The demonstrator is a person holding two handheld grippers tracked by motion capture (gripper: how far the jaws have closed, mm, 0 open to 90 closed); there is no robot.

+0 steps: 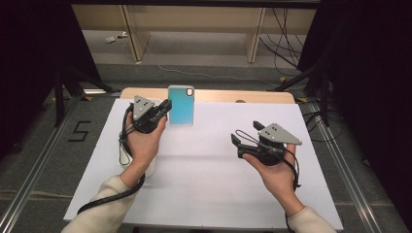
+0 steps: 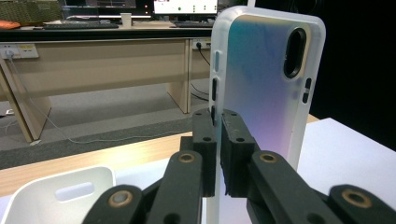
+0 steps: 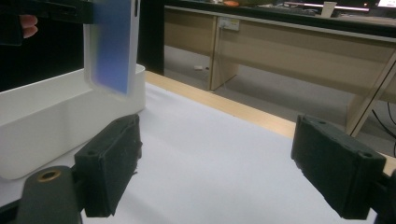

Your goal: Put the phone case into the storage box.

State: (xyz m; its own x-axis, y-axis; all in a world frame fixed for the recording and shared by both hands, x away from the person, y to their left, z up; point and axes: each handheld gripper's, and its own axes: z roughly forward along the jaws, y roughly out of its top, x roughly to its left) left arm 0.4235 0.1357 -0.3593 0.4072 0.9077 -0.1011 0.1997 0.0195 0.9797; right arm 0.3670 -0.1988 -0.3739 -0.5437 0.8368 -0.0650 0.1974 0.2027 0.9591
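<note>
High view: left claw [image 1: 164,108] is clamped on the edge of a phone case [image 1: 181,106], holding it upright above the bench [image 1: 209,184] by a white bin [image 3: 56,121]; right claw [image 1: 245,133] gapes, holding nothing.

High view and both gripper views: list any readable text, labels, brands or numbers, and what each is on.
"5": black mark on the grey floor left of the table.
Phone case held in the left gripper: no print or brand to be seen.
White bin: no label.
Monitor on the far desk: lit, content too small to read.
Socket plate on the desk front: too blurred to read.
</note>
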